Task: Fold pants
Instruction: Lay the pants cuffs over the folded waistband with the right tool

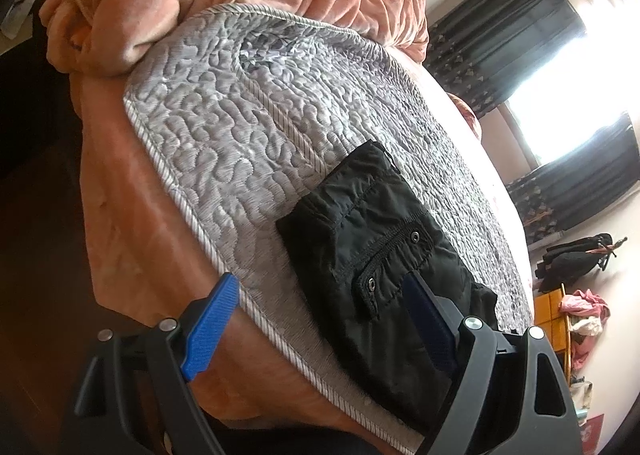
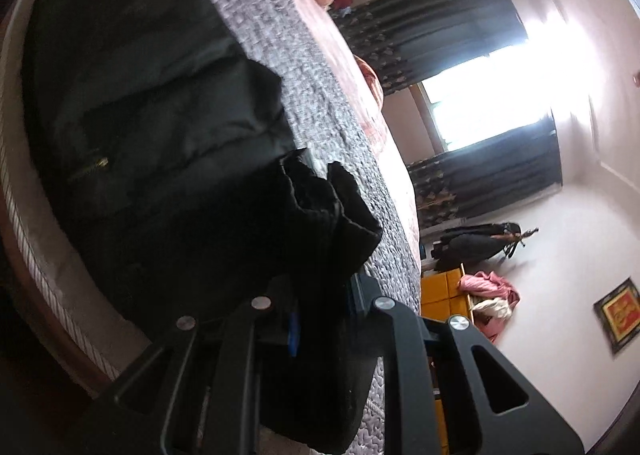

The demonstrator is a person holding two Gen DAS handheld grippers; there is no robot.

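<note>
Black pants (image 1: 384, 251) lie folded at lower centre on a grey quilt (image 1: 224, 127). Left gripper (image 1: 320, 315) spread wide; right gripper (image 2: 324, 295) clamps the pants' edge.

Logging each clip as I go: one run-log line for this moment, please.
stage: fold underway | pants: on grey quilt | left gripper: open above pants | right gripper: shut on pants
</note>
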